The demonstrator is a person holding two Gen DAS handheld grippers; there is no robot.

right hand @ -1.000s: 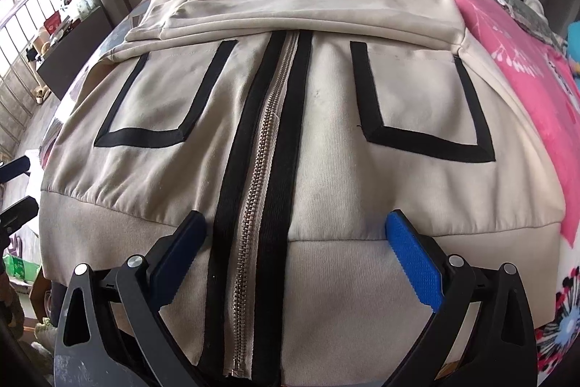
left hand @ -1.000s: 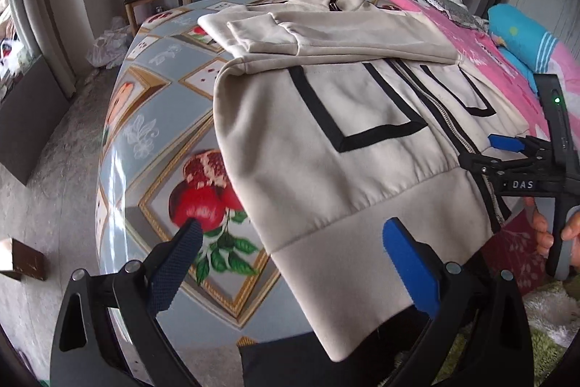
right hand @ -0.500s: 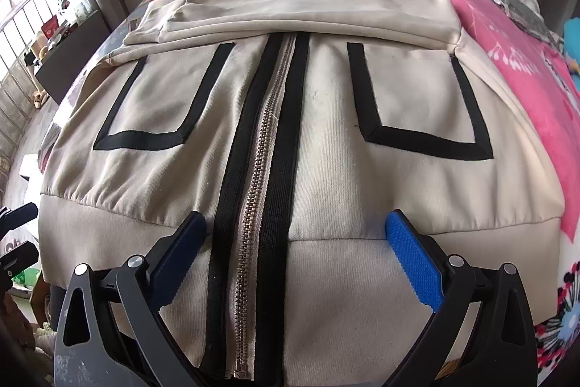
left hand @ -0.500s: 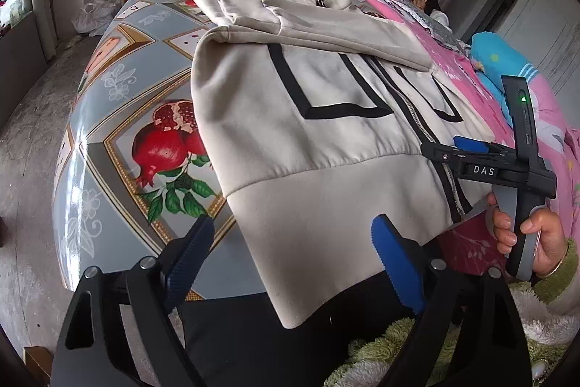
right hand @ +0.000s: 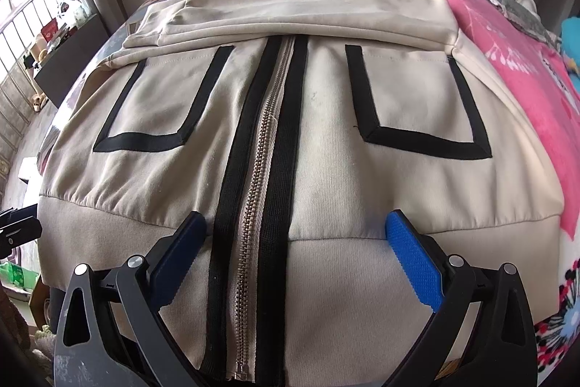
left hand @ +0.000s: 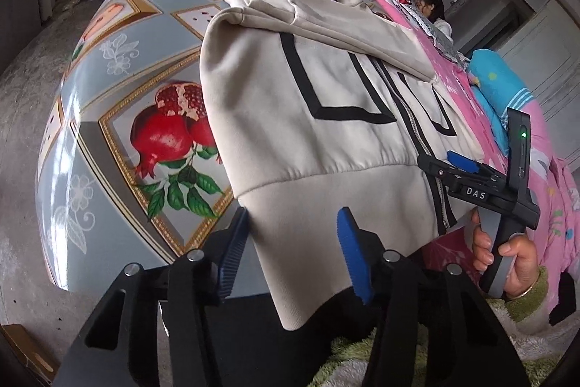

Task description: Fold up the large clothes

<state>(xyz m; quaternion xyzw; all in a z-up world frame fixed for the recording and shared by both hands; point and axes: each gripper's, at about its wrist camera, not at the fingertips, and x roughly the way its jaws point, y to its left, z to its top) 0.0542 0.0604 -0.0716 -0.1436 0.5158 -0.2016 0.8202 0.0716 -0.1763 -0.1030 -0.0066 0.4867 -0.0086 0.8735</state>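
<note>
A: How is the cream jacket (right hand: 326, 140) laid?

B: It is spread front up on the patterned table (left hand: 119, 118), sleeves folded across the chest, with the hem band draped over the near edge beside a pink blanket (right hand: 518, 68).

A: And the left gripper (left hand: 293, 256)?

B: It is pointed steeply down at the hem's left corner. Its jaws are being closed, the hanging corner of the band is seen between the blue pads (left hand: 349, 256), and no pressing on the cloth is yet shown.

A: The right gripper (right hand: 293, 256)?

B: It is held by a hand (left hand: 507, 252) wrapped round the grey handle, angled down over the zipper (right hand: 261, 169). Its jaws are kept spread wide, astride the zipper at the hem, nothing being pinched.
</note>
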